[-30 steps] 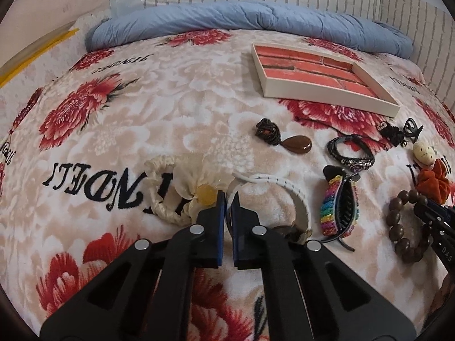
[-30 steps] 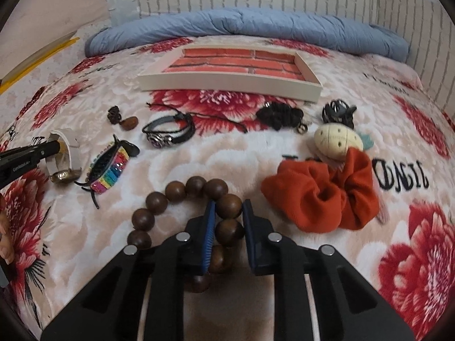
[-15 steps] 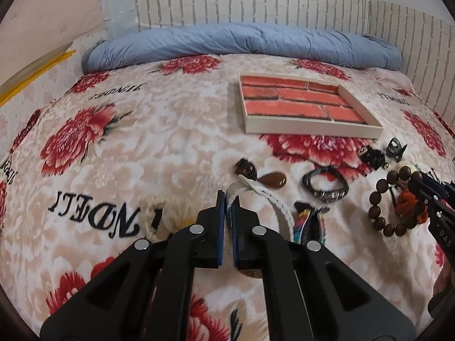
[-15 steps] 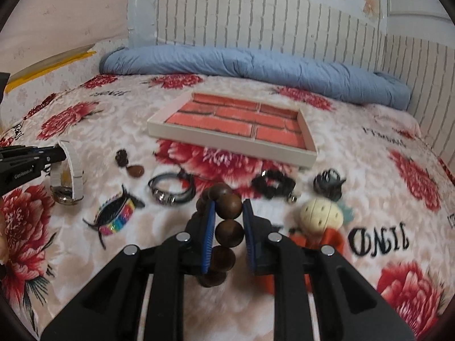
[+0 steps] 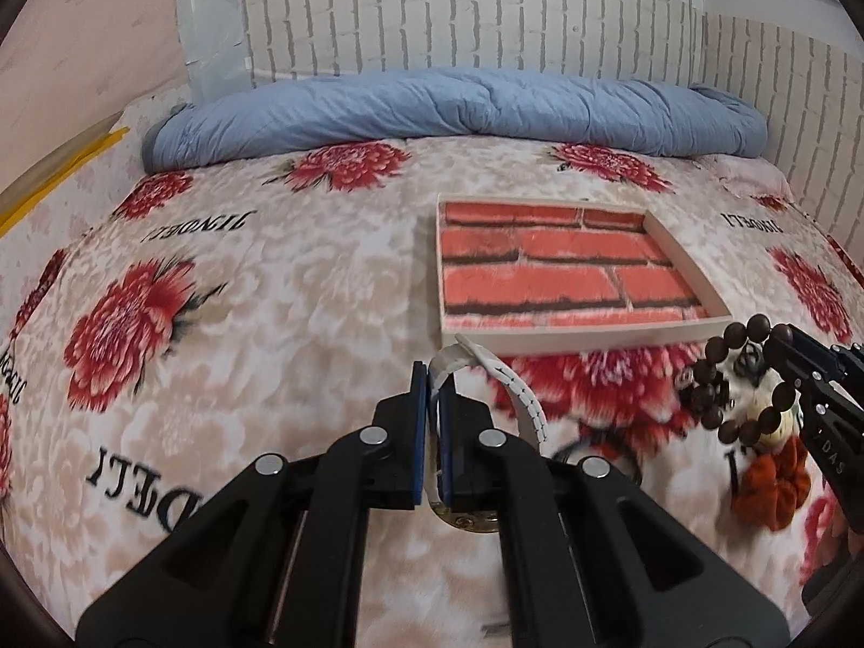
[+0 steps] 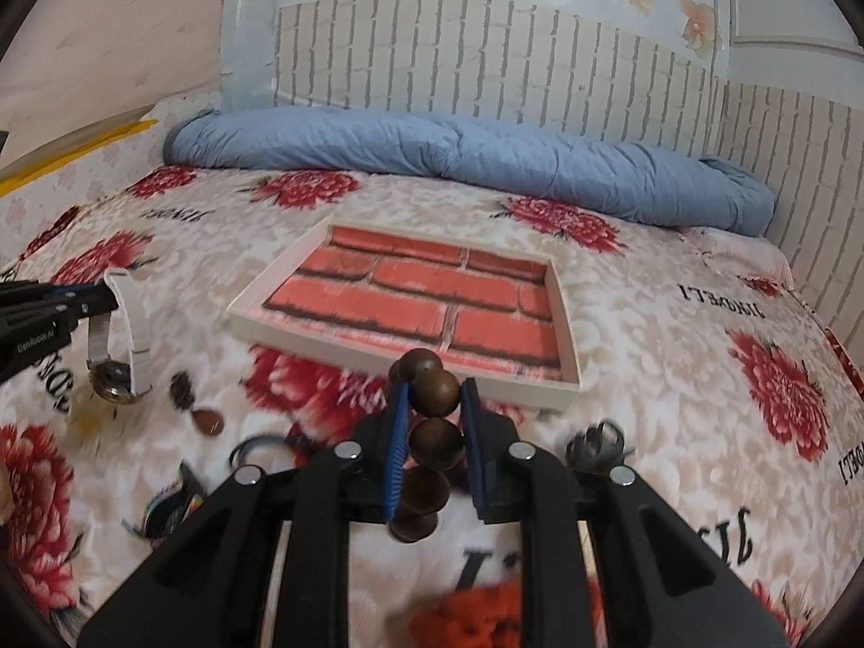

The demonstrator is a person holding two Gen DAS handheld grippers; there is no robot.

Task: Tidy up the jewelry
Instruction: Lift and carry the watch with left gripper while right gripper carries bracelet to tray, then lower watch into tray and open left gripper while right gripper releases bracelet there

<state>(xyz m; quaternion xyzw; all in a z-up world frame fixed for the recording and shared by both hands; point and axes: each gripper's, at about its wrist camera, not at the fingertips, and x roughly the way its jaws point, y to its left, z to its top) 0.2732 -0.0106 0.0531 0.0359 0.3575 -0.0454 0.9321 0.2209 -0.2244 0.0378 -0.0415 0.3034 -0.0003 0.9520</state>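
the watch [image 5: 507,378] hangs off the bed by its white strap, pinched between the nearly closed jaws of the left gripper [image 5: 430,383], just short of the tray [image 5: 588,338]. the bead bracelet [image 6: 429,432] dangles from the right gripper [image 6: 431,394], clamped on one bead, near the tray's front rim. an orange scrunchie [image 5: 772,486] and a brown pendant [image 6: 208,421] lie on the floral blanket [image 5: 270,291].

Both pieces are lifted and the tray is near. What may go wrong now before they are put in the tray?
1. The left hand-held gripper pinches only the white watch strap, so the hanging case may swing or slip out.
2. The right hand-held gripper clamps one round bead of the wooden bead bracelet; it could roll free.
3. Either dangling piece may catch the rim of the brick-patterned tray.
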